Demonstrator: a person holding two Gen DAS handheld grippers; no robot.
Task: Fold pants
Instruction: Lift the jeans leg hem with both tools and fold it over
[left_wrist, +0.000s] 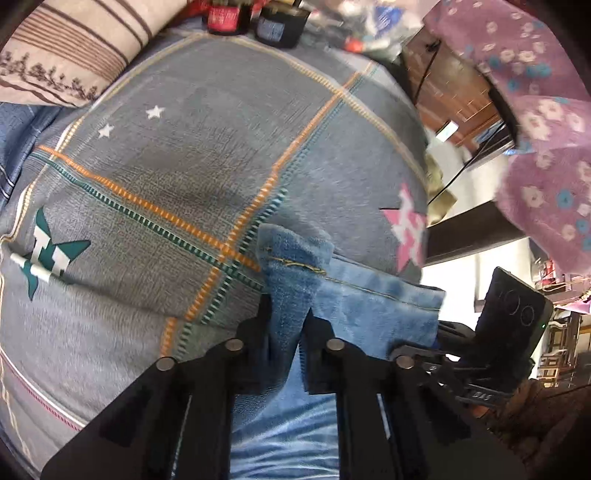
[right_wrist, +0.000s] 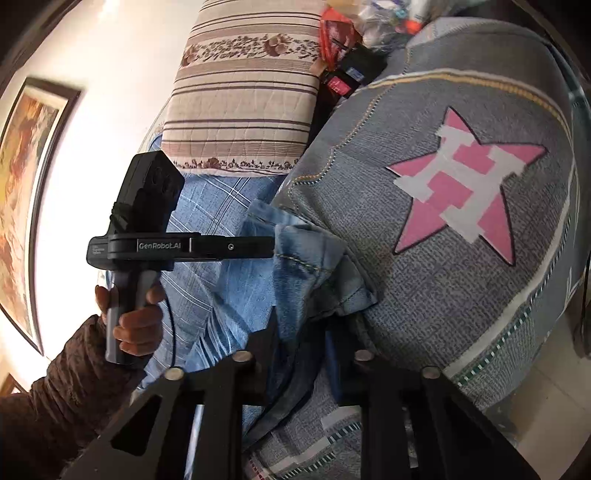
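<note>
The pants are blue denim jeans (left_wrist: 347, 299). In the left wrist view my left gripper (left_wrist: 286, 317) is shut on a bunched hem of the jeans, held above a grey bedcover (left_wrist: 184, 177). The right gripper's body (left_wrist: 509, 317) shows at the right, next to the same denim edge. In the right wrist view my right gripper (right_wrist: 301, 332) is shut on the jeans (right_wrist: 314, 266), and the left gripper (right_wrist: 269, 247), seen from the side, pinches the denim just to the left. A hand holds its handle.
The bedcover (right_wrist: 424, 295) has pink (right_wrist: 465, 184) and green (left_wrist: 48, 254) star prints. A striped pillow (right_wrist: 240, 92) and small bottles (left_wrist: 221, 16) lie at the bed's far end. A purple floral cloth (left_wrist: 535, 92) hangs at the right; a framed picture (right_wrist: 22, 184) is on the wall.
</note>
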